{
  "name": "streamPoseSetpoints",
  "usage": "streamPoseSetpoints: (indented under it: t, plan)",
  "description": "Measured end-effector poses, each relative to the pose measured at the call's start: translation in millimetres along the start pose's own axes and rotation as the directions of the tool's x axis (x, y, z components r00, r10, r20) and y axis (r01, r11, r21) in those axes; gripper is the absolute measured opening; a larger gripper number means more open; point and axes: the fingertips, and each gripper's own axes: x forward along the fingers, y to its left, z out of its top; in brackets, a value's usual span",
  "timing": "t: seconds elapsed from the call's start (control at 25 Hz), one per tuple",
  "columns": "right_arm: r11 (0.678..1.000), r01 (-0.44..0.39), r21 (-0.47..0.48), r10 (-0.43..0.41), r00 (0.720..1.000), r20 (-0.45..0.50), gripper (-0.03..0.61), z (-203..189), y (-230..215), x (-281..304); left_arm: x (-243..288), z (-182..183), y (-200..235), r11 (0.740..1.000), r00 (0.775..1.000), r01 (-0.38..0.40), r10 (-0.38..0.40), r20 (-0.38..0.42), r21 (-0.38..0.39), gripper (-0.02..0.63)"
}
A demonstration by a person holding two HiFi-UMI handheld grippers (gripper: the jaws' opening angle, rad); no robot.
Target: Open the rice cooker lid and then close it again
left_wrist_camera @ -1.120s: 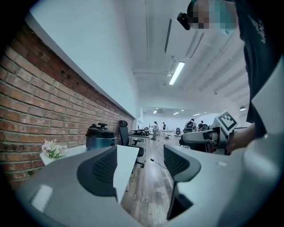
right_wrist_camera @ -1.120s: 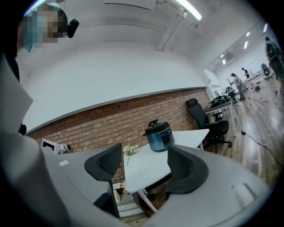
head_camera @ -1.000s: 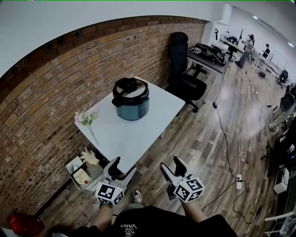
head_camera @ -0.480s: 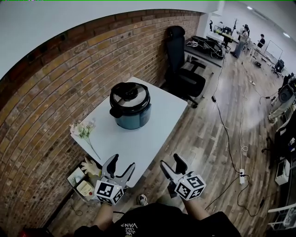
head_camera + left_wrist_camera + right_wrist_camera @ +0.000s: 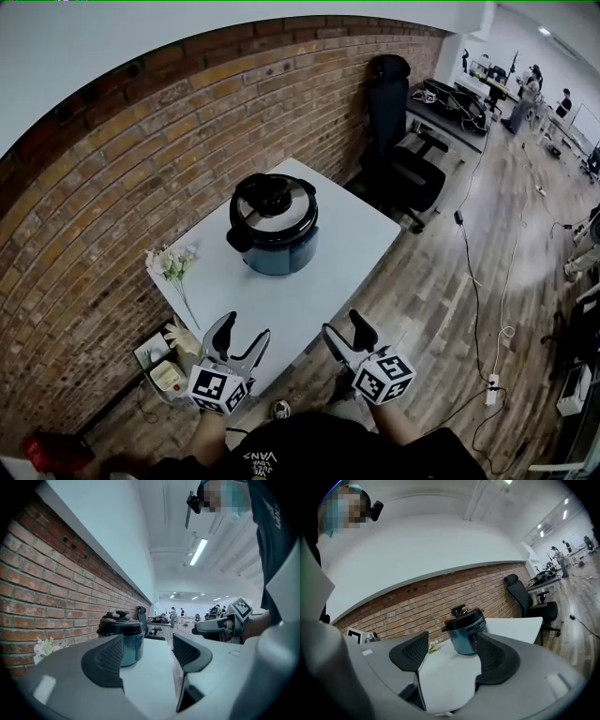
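the cooker (image 5: pixel 274 236), lid (image 5: pixel 274 200) down, sits well ahead of both sets of fingers; left gripper (image 5: pixel 242 334) and right gripper (image 5: pixel 347 331) gape wide, empty, about equally near.

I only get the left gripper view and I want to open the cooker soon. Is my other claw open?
Observer: Yes. The right gripper view shows the right claw with its jaws apart and nothing between them.
Operator: Does the cooker have buttons?
Observer: The rice cooker has a control panel on its blue body, on the side facing the right claw.
Operator: Anything on the floor?
Observer: In the head view, a box and pale gloves lie on the floor by the table's near-left corner.
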Motion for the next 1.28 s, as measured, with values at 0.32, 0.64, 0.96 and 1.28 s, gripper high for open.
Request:
streamPoseSetpoints:
  t: [0.32, 0.64, 0.96, 1.28]
  plan:
    - [0.979, -0.202, -0.026, 0.198, 0.976, -0.095, 0.314, 33, -58, 30, 60, 16, -15, 0.982, 0.981, -0.191, 0.191, 0.033, 0.000, 0.305]
    - [0.918, -0.395, -0.044, 0.382, 0.908, -0.173, 0.314, 58, -92, 42, 93, 37, -26, 0.932, 0.931, -0.360, 0.356, 0.083, 0.033, 0.305]
    - [0.894, -0.447, -0.017, 0.438, 0.881, -0.177, 0.314, 69, -109, 55, 122, 75, -12, 0.913, 0.917, -0.395, 0.385, 0.106, 0.101, 0.305]
    - [0.903, -0.430, -0.022, 0.422, 0.893, -0.156, 0.314, 81, -107, 77, 166, 127, 28, 0.931, 0.951, -0.307, 0.292, 0.100, 0.200, 0.305]
